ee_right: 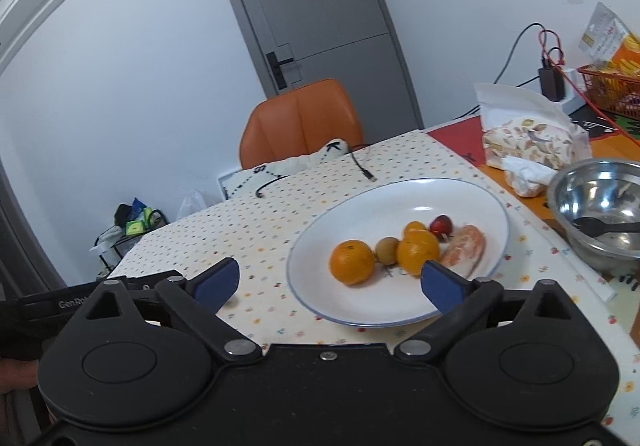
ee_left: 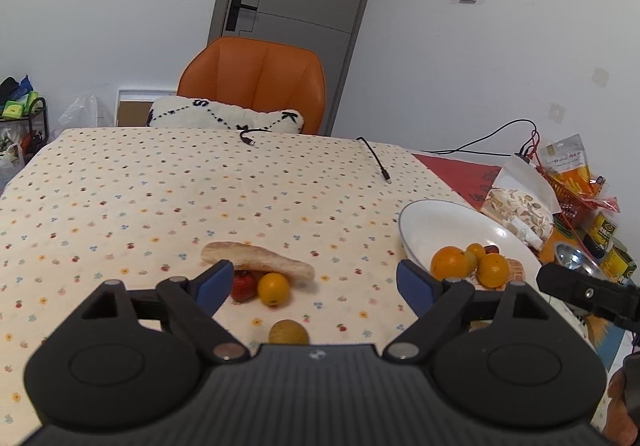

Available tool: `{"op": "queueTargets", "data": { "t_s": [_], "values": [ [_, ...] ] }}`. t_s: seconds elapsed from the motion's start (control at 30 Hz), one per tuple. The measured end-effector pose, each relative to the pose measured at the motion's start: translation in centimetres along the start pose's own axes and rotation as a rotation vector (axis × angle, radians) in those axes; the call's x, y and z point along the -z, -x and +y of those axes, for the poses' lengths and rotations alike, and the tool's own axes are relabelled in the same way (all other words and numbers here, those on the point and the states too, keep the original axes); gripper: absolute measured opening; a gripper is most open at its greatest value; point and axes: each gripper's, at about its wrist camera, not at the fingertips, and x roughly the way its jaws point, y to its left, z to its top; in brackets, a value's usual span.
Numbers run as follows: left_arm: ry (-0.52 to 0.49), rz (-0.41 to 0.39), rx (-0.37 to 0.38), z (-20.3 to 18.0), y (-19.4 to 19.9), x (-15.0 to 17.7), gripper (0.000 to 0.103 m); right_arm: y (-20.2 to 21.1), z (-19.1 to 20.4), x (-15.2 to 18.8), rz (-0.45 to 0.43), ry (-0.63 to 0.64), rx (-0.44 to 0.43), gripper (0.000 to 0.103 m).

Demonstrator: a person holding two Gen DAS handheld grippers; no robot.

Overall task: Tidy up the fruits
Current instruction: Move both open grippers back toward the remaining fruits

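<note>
Left tongs [ee_left: 314, 280] gape over a small orange [ee_left: 273, 288] on the tabletop [ee_left: 120, 186]; right tongs [ee_right: 330, 280] spread empty before the plate [ee_right: 360, 306].

We count one white plate [ee_right: 360, 306] with three oranges [ee_right: 352, 261], one small brown fruit [ee_right: 386, 250], one red fruit [ee_right: 441, 224]. Off-plate: one orange [ee_left: 273, 288], one strawberry [ee_left: 242, 286].

Even, bright indoor light, soft shadows, strong fisheye bending at edges, perhaps slight blur.
</note>
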Motion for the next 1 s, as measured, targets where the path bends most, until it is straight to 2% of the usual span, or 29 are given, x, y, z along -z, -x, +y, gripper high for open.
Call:
{"op": "queueTargets", "data": {
  "t_s": [0.7,1.0],
  "values": [
    [0.052,0.022,-0.029,4.1,1.2,1.4,0.084,-2.4,4.7,1.5,0.086,0.09,-0.112,0.1],
    [0.084,0.018,-0.045,5.8,1.5,1.4,0.066,-3.7,6.6,2.2,0.122,0.12,-0.161,0.1]
  ]
}}
